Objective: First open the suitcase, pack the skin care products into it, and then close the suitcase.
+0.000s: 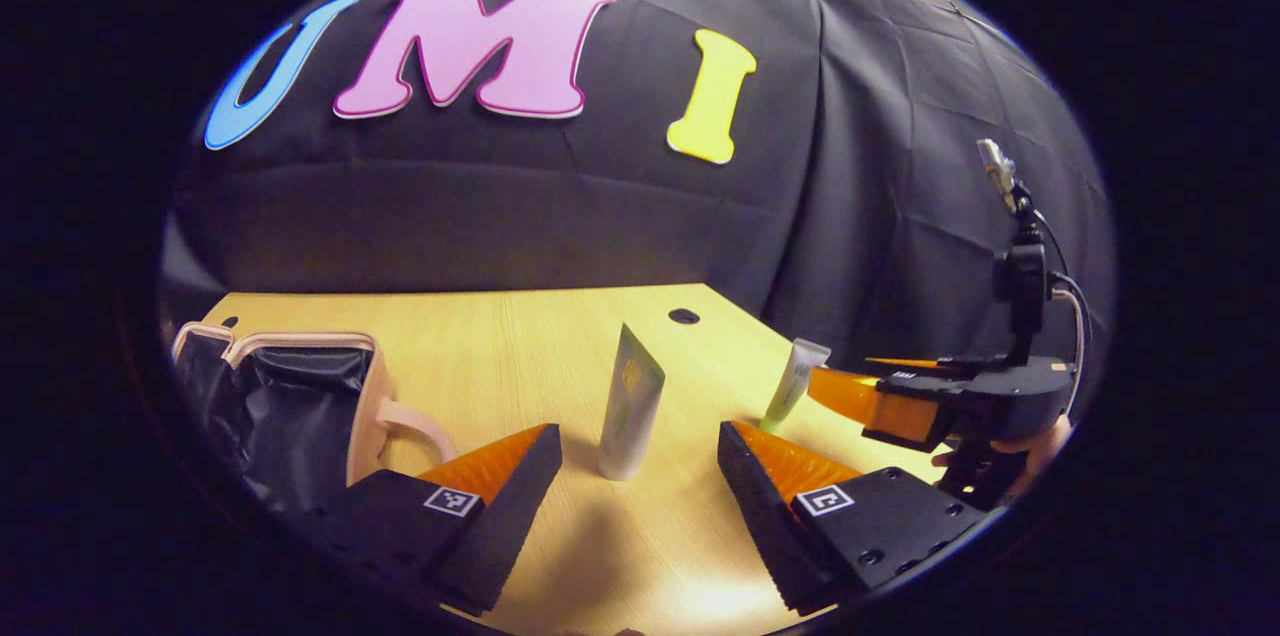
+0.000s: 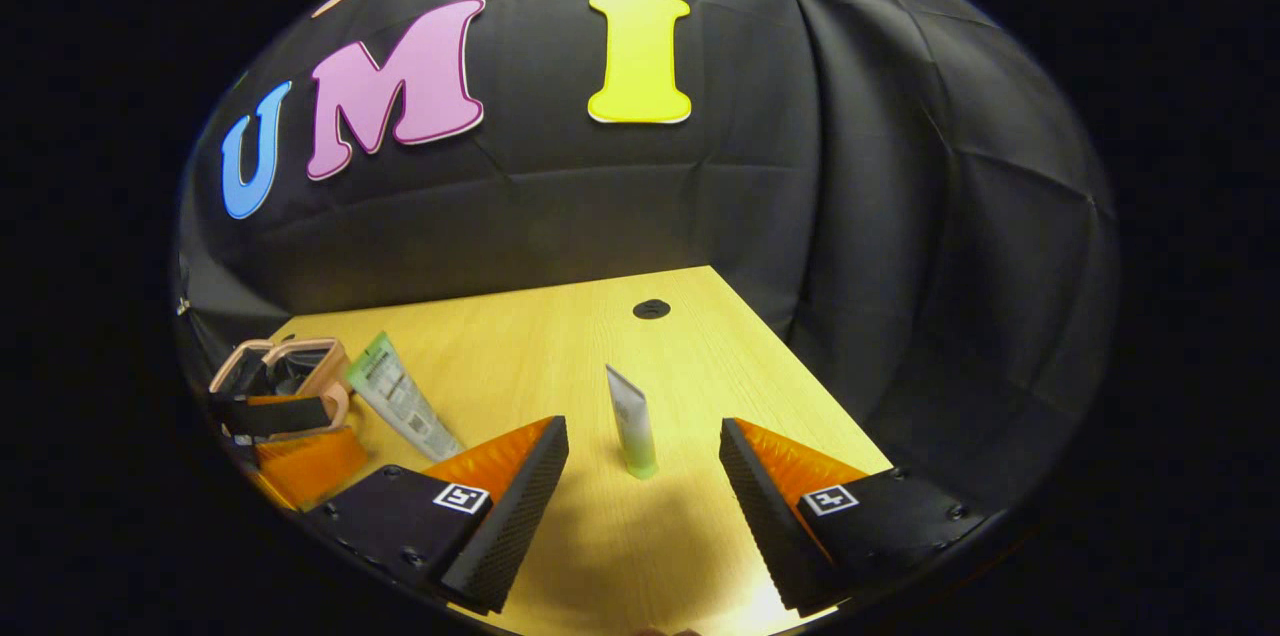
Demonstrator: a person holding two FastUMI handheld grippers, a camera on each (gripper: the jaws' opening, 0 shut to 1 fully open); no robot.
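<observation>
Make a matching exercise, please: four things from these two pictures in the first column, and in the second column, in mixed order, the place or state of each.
Column 1
1. suitcase
2. larger tube
3. smaller tube
4. table hole

Column 2
a. stands upright on a green cap, ahead of the right gripper, whose jaws are open
b. lies open, showing a dark lining
c. sits near the far edge of the wooden table
d. stands upright on a white cap, ahead of the left gripper, whose jaws are open

Pairs: 1-b, 2-d, 3-a, 4-c
</observation>
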